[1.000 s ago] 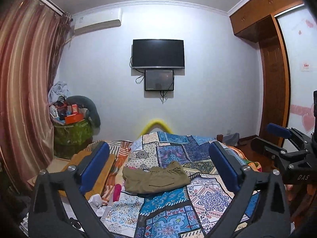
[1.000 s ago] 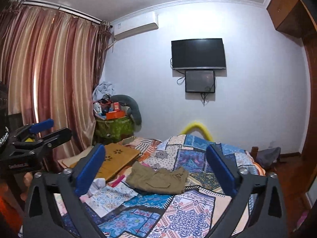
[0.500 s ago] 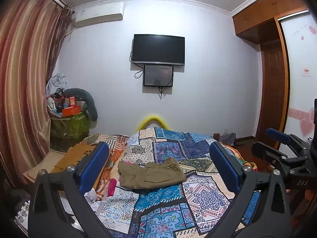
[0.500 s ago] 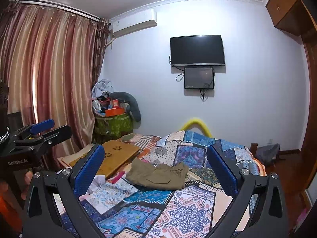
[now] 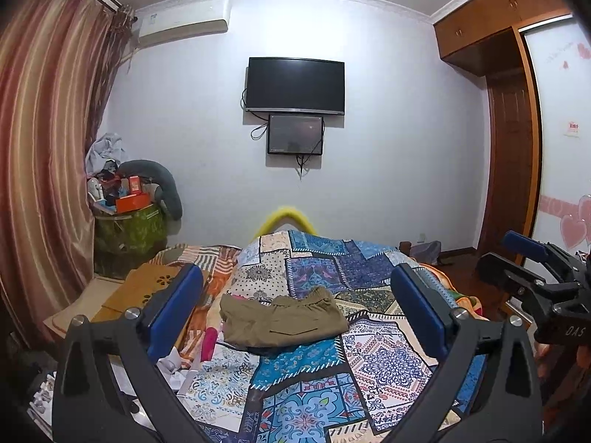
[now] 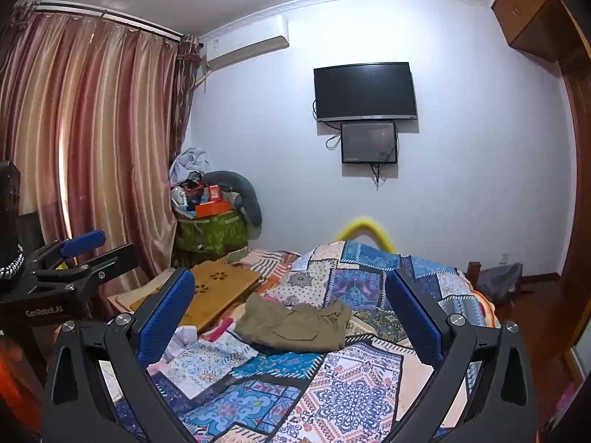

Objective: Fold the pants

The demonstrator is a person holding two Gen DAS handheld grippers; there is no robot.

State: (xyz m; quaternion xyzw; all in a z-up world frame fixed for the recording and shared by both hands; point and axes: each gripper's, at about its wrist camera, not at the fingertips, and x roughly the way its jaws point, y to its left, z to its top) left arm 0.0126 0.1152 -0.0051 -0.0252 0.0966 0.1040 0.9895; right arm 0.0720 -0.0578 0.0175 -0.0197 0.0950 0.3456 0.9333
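Ahead of and below both claws: a bed under a patchwork quilt of blue, white and orange printed cotton, filling the lower half of each view. To the left of the claws, floor-length striped pink-and-gold satin curtains. High on the far wall, straight ahead, a flat black wall-mounted television with a smaller dark screen beneath. Beyond the left pad, a light wooden lap tray with flower-shaped cut-outs.

Centred between the pads of each claw, well forward on the quilt: olive-green cotton pants, lying bunched in a compact heap, apparently doubled over already, elastic waistband toward the far right.

Left gripper: blue-padded jaws spread wide, holding nothing, hovering clear of the cloth. Right gripper: likewise spread wide and empty, seen also at the right edge of the left view.

Judged step: either the approach to a rough heap or the finish of a fold; hard to say which from the lie alone. Next move, if folding remains: descent onto two edges of the cloth, a pinch through all layers, then a lift and spread.

Hard to make out: leg ends, layer count, and whatever is tucked beneath the heap. Small pink and white items beside the left pad too blurred to name. Lower quilt cut off by claw frames.
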